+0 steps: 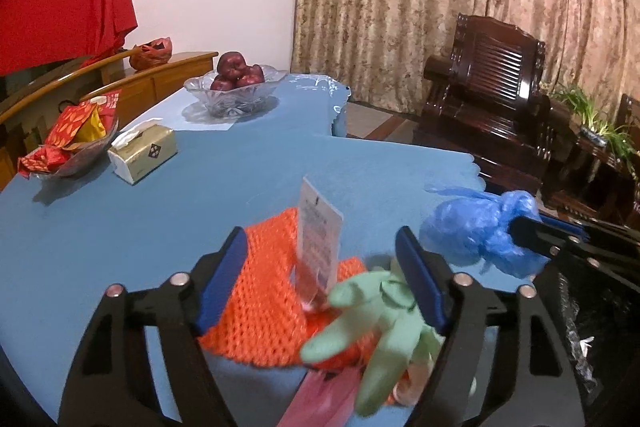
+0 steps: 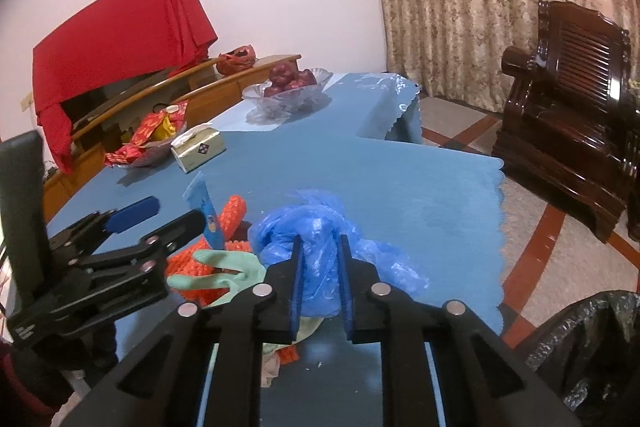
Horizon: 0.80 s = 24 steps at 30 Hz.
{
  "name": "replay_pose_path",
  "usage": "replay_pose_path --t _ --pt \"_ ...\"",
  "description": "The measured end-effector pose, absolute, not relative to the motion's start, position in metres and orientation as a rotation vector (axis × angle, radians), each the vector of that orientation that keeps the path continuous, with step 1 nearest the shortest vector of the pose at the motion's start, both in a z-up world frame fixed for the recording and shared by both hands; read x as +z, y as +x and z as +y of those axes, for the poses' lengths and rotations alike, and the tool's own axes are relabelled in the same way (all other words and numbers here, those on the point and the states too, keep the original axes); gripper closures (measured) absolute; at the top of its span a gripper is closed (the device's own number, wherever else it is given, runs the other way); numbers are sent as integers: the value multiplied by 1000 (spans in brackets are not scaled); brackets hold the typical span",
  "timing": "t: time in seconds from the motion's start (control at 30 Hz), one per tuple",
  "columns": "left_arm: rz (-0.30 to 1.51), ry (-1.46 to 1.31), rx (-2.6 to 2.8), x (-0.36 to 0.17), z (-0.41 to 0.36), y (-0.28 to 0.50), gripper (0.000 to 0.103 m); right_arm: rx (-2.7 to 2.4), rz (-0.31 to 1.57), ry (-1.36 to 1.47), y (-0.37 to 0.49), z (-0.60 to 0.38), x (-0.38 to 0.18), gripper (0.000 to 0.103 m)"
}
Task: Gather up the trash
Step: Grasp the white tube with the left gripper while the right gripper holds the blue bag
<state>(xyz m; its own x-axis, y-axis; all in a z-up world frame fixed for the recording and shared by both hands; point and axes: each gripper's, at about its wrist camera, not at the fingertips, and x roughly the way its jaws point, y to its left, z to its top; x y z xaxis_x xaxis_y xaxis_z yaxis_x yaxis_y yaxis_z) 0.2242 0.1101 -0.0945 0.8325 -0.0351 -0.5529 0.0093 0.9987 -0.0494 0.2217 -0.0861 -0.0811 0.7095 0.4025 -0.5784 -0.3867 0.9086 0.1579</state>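
Since trash goes in the black bin bag (image 2: 592, 343), right gripper (image 2: 320, 263) fingers clamp the blue plastic bag (image 2: 316, 227); left gripper (image 1: 320, 279) fingers, spread, straddle the orange net (image 1: 264, 299) on the table (image 1: 160, 227).

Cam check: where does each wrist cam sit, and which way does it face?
Left wrist: on the left gripper, looking forward and down at the orange mesh and green glove; own fingers open.
Right wrist: on the right gripper, fingers shut on the blue plastic bag.
Shared: each shows the other gripper, glove, mesh, bag.
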Motion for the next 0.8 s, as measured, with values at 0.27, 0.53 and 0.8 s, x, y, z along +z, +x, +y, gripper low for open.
replay_pose_path --t 0.27,0.53,0.8 --pt "612 -10 13 -108 103 247 66 441 650 20 224 -87 -83 87" --pt "601 -7 -9 -109 96 249 101 443 649 25 222 -87 -83 87" --pt "528 -47 -25 -88 98 237 101 443 624 33 218 -92 -76 87"
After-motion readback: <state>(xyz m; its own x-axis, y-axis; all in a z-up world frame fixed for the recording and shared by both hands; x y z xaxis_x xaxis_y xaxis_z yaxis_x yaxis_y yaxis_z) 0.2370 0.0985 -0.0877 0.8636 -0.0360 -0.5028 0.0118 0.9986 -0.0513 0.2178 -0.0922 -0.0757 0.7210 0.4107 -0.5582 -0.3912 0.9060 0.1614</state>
